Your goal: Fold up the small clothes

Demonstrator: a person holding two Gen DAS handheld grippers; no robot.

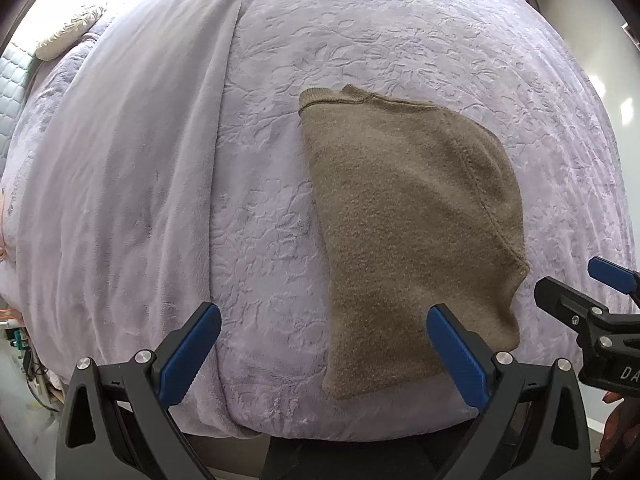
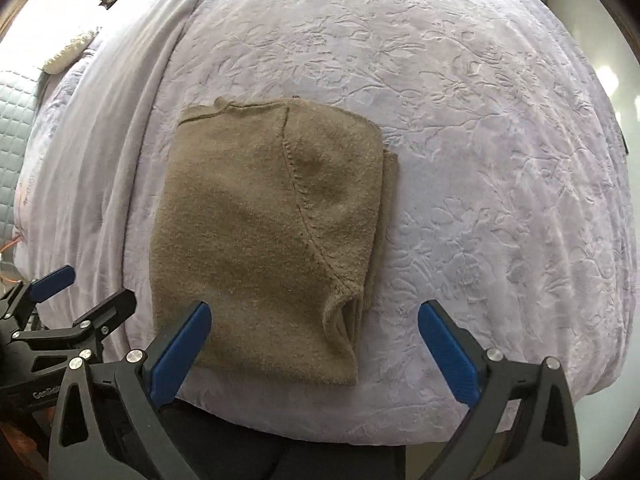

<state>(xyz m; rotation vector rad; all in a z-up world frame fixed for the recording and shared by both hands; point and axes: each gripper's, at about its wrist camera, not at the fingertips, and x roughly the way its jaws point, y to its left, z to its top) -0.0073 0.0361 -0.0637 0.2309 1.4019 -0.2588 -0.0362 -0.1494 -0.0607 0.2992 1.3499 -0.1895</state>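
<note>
One brown sweater (image 2: 264,224), folded, flat on bed (image 2: 480,160), long axis running away from the viewer; right tongs (image 2: 314,344) nearer, above its near edge; left tongs (image 1: 324,348) alongside; both released, empty

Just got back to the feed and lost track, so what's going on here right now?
A person is folding a small brown knit sweater on a bed covered with a lilac embossed blanket. The sweater lies folded into a compact rectangle, and nothing is holding it. The right gripper and the left gripper both hang open above it, their fingers clear of the fabric.
</note>
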